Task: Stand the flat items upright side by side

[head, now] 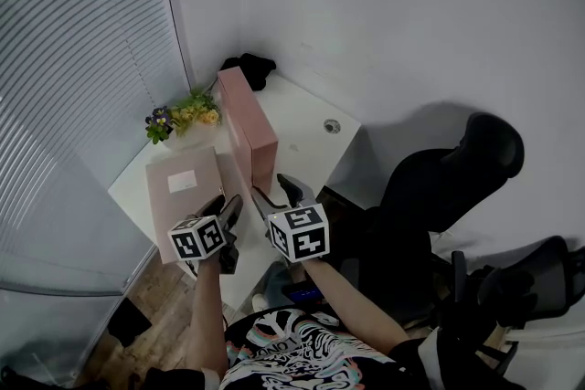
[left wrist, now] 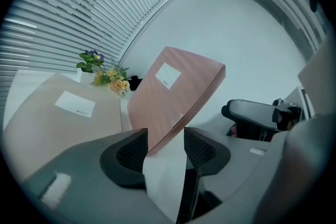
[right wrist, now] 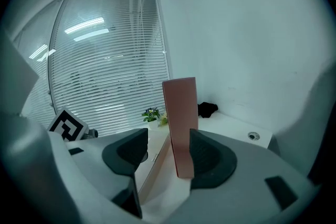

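From above, my left claw [head: 228,213] hangs over the near corner of the beige folder [head: 183,196]. The folder lies flat on the table [head: 302,119], label up, with its long side running away from me toward the flowers [head: 183,116]. The pink box [head: 249,128] already stands on its edge just beside it, parallel, and my right claw [head: 277,190] sits at the box's near end. I judge the folder is what is left to raise, and my left claw is the nearer one for it. Room is tight, with the blinds on the left, the flowers at the far end, the table's edge right under my claws and a chair [head: 448,173] off to the right.

Along my left claw [left wrist: 165,139] the jaws stand apart with nothing gripped between them. The pink box [left wrist: 173,97] shows ahead through the gap, and the beige folder [left wrist: 63,113] spreads out flat to the left, so I would have to swing left and down to catch its edge.

Along my right claw [right wrist: 168,136] the jaws are likewise spread and hold nothing. The pink box [right wrist: 180,113] rises straight ahead in the gap, close against the right-hand jaw, and I cannot tell whether it touches. The beige folder's [right wrist: 155,162] edge runs low beside the box on its left. A bare strip of table lies to the box's right, toward the wall.
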Tool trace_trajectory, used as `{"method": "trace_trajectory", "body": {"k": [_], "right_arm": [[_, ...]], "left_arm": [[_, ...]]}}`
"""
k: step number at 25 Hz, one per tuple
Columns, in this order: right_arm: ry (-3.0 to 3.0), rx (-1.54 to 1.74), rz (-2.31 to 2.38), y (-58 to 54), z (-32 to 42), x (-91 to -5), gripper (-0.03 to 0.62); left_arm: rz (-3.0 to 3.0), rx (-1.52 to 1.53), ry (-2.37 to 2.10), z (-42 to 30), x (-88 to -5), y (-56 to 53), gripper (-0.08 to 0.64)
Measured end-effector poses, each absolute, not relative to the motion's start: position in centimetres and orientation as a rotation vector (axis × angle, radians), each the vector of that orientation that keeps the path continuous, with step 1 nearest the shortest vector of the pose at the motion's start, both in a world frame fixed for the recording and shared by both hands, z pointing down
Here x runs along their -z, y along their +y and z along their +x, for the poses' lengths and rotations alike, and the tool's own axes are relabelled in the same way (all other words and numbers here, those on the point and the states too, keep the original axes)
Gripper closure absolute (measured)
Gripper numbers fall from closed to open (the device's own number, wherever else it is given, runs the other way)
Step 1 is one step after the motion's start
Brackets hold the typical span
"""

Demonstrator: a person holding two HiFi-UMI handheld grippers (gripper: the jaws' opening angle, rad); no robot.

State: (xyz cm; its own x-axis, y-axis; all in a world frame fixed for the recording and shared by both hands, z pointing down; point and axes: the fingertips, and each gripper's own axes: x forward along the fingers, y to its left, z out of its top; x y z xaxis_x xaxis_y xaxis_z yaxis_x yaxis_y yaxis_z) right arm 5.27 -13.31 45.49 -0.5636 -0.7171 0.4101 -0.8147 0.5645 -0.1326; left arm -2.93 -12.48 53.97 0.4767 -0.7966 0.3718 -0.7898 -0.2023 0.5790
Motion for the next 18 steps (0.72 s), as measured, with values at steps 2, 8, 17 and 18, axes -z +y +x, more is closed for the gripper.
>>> {"method": "trace_trajectory", "body": {"k": [2,8,17,18], "right_arm": [[-2.497,-0.446,1.236,-12.7,4.8,-45.8,0.342],[-2.508,-0.474,1.148,-11.1,2.8,-47.3,0.351],[-2.481,-0.573,0.96,-9.0,-0.6,-51.3,0.351],[-2.475,-0.591,0.939,-8.8,-0.9,-51.9,0.35]], "left_arm": [[1.981,0.011,-1.33,-3.6,-54.0,-11.9,0.356],[1.937,0.015,-1.384,-6.2,-54.5,-10.1,0.356],[1.838,-0.03,-1.485,-10.7,-57.0,-7.7,0.356],[1.825,-0.031,-1.495,-11.2,-57.3,-7.5,0.356]]}}
